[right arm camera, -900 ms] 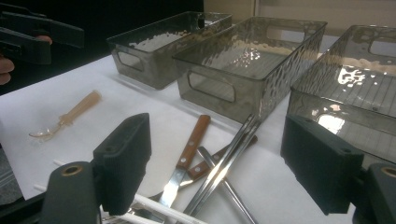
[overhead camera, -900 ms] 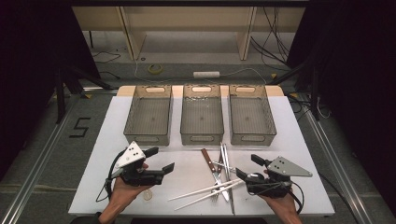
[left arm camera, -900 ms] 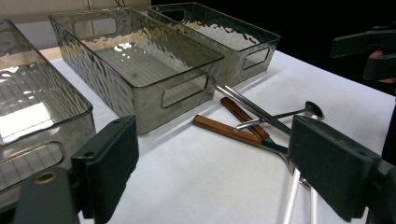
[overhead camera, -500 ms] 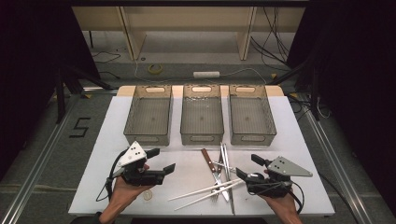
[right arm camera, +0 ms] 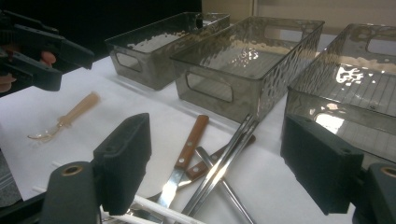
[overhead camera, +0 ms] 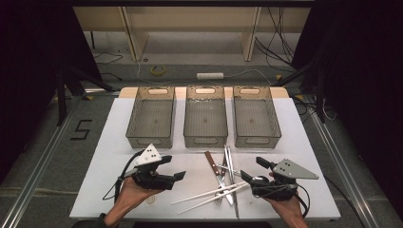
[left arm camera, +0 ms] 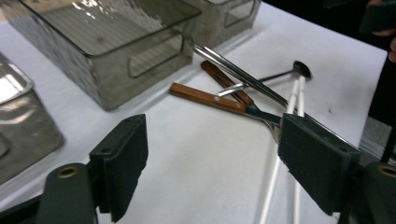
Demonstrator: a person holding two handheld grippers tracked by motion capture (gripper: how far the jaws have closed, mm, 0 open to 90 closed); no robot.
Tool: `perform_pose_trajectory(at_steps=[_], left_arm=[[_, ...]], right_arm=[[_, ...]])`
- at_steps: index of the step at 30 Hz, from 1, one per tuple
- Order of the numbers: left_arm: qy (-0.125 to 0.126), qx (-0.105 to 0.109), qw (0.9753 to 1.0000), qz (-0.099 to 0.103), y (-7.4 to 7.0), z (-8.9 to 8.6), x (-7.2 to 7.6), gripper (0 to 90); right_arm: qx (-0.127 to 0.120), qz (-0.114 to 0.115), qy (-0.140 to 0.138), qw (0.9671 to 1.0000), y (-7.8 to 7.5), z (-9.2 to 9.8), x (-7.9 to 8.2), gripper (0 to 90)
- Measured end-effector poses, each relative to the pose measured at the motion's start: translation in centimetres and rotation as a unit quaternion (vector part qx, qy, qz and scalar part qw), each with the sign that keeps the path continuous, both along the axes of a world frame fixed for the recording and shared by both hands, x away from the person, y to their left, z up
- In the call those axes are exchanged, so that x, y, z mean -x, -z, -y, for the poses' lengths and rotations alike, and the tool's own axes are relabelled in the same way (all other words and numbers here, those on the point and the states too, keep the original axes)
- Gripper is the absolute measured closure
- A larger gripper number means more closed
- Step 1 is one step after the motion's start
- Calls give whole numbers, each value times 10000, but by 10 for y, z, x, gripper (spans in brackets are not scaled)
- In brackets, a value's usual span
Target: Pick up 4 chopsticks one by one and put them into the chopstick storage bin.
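High view: a white table (overhead camera: 119, 142) carries three empty grey bins (overhead camera: 205, 122) in a row. Just in front lies a crossed pile of cutlery (overhead camera: 221, 178) between the left gripper (overhead camera: 172, 169) and right gripper (overhead camera: 250, 172), both released and empty.

Left gripper view: two wooden-handled pieces (left arm camera: 208, 97), two white chopsticks (left arm camera: 294, 100), metal chopsticks and a spoon.

Right gripper view: a pale plastic fork (right arm camera: 65, 120) lies apart. The pieces look light, stiff and slippery; a handle end seems the best hold.
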State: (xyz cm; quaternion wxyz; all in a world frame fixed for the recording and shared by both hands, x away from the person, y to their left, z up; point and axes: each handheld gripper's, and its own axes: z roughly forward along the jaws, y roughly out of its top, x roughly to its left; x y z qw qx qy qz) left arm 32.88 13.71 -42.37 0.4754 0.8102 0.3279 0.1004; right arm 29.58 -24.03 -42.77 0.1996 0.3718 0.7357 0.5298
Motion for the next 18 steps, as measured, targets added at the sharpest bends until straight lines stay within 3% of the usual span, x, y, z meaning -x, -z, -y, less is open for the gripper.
perform_pose_trajectory(at_steps=[8,13,18], left_arm=[[429,-399,9974,-410,5,26,-1,304],[689,-721,9926,-695,13,45,-2,354],[959,-1048,9858,-891,22,67,-4,435]], right_arm=[[-12,-10,18,10000,0,1,-1,255],[-10,-47,3,10000,0,2,-1,255],[-12,-10,-18,10000,0,2,-1,256]])
